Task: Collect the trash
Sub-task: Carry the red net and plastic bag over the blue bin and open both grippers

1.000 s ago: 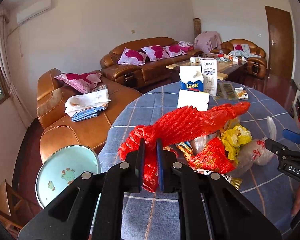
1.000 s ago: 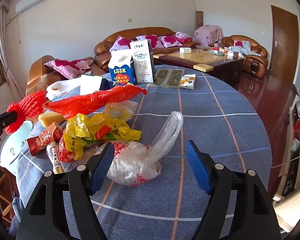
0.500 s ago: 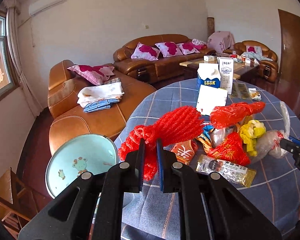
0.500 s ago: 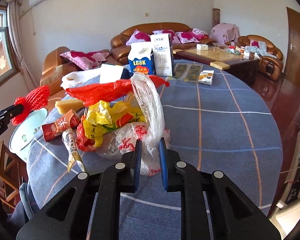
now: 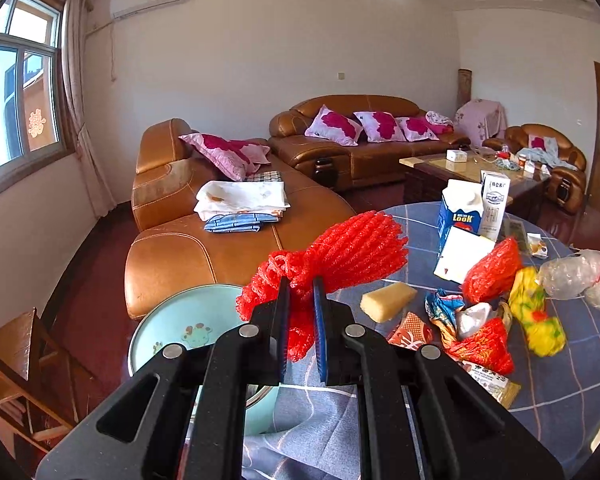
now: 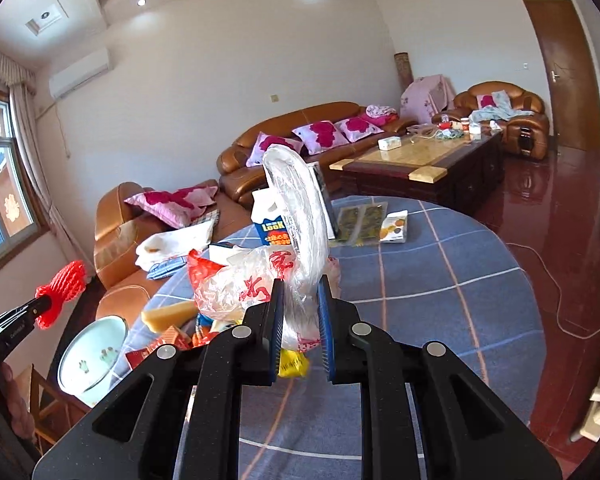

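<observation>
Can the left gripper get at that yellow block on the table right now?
Probably not as it stands: the left gripper is shut on the red net bag. The yellow block lies uncovered just beyond its fingertips.

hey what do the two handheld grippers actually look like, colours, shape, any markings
Both are matte black plastic. The left gripper and right gripper each have two angular fingers with triangular cutouts, round silver pivot pins, and thin blue pads lining the inner faces. In the right wrist view, the left gripper's side carries small white lettering, too small to read. No cables show.
</observation>
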The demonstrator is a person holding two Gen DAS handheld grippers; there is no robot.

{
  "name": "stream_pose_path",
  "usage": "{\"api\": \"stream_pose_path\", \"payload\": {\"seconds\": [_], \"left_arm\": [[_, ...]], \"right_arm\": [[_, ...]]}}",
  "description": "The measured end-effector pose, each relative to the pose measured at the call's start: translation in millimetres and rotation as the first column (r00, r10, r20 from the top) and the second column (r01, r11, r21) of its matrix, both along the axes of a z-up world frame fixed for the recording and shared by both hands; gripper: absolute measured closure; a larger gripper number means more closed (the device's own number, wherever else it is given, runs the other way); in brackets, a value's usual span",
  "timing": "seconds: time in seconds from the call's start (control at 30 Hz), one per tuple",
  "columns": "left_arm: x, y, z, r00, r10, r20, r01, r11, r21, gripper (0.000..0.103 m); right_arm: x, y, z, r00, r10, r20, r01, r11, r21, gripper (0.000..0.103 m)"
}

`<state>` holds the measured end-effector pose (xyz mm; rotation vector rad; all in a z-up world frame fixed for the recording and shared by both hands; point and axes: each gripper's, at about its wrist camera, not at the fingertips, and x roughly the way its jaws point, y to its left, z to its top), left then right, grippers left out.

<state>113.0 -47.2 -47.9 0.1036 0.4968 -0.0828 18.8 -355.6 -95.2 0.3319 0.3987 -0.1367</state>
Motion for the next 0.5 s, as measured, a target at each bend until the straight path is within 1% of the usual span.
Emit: {"api": "stream_pose_path", "payload": {"seconds": [0.17, 0.33, 0.5], "left_arm": [[7.5, 12.9, 3.9, 0.999, 0.040, 0.000, -0.040, 0.999, -0.006, 0.092], [13.7, 28.4, 2.5, 0.996, 0.089, -0.009, -0.089, 0.996, -0.008, 0.092], [20.9, 41.2, -0.6, 0.991, 0.134, -0.015, -0.134, 0.991, 0.005, 0.092]], "right_arm": [[26.2, 23.9, 4.1, 0.997, 0.073, 0.011, -0.073, 0.997, -0.024, 0.086], [63.8, 47.2, 0.1, 0.991, 0.132, 0.002, -0.132, 0.991, -0.013, 0.086], [95.8, 76.0, -5.5, 0.981, 0.196, -0.001, -0.196, 0.980, -0.040, 0.086]]}}
